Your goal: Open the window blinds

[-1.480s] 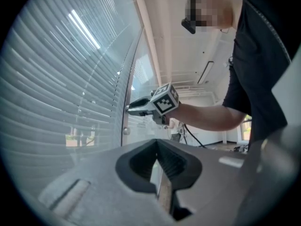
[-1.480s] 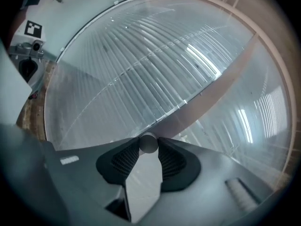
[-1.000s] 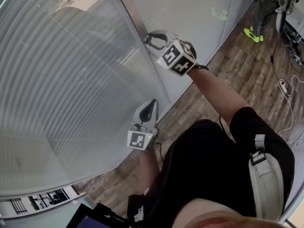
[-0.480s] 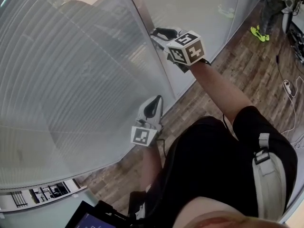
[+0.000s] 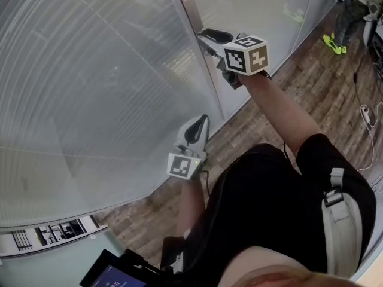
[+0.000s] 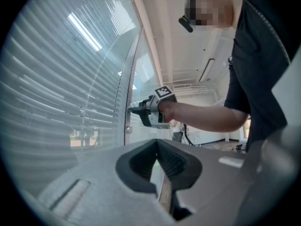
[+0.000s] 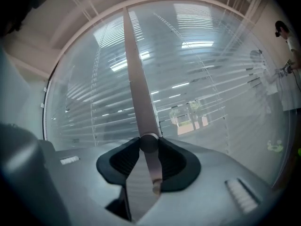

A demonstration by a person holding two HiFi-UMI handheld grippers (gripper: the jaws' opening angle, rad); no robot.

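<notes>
While the right gripper (image 5: 210, 39) pinches the knob (image 7: 149, 143) on the post (image 7: 136, 88) beside the blinds (image 5: 90, 88), the left gripper (image 5: 201, 122) hangs lower near the glass, fingers together and empty. The slats appear only partly tilted, and outdoors shows in slivers. Judged mid-task: further knob turning remains.

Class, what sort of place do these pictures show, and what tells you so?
Probably an office or lab interior: glass partition walls with slatted blinds, metal frame posts, wood-plank floor, and strip lights overhead.
</notes>
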